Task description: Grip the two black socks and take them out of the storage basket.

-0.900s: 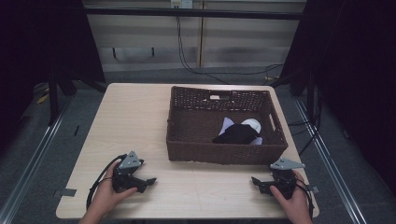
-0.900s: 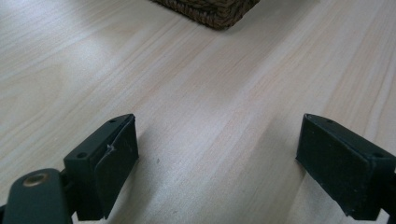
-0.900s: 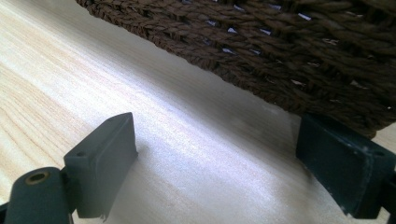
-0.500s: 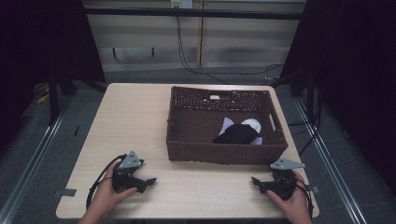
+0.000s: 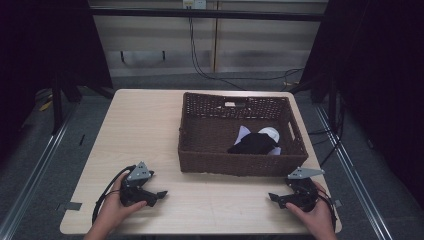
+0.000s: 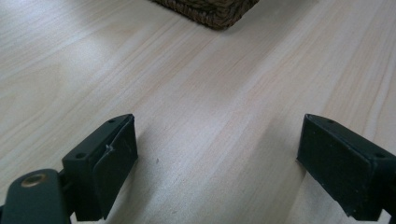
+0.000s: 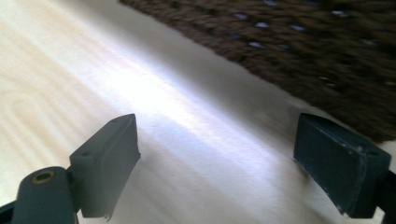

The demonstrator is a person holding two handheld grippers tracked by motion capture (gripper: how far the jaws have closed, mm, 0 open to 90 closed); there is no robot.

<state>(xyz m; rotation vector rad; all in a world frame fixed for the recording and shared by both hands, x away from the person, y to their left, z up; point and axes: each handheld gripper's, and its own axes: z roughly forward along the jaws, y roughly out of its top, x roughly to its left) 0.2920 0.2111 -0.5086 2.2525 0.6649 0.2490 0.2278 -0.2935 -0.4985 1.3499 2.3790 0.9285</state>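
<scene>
High view is showing a light wooden table (image 5: 150, 125) with a dark brown wicker basket (image 5: 235, 162) sitting on its right half, toward the far edge. Inside the basket, a black cloth (image 5: 252, 144) is lying toward the right, on top of pale lavender fabric (image 5: 243, 133), with a white rounded item (image 5: 270, 133) just behind it; what that item is cannot be told.

Near the front left of the table, the person's left hand (image 5: 112, 212) is holding the left gripper (image 5: 159, 195), which is resting low over the tabletop and pointing toward the right, with its grey three-cornered plate (image 5: 140, 173) on top and its black cable (image 5: 105, 197) looping beside the hand. At the front right, the right hand (image 5: 312, 217) is holding the right gripper (image 5: 274, 198), which is pointing toward the left and sitting just in front of the basket's near right corner. The two grippers are lying well apart, facing each other across bare table.

Left gripper view is looking along its two black jaws, which are standing wide apart and released, with bare wood grain between them and a corner of the basket (image 6: 210, 11) showing at the top edge.

Right gripper view is likewise showing its jaws spread wide and gripping nothing, hovering low over the table with the woven wall of the basket (image 7: 303, 51) running close by along the upper right.
</scene>
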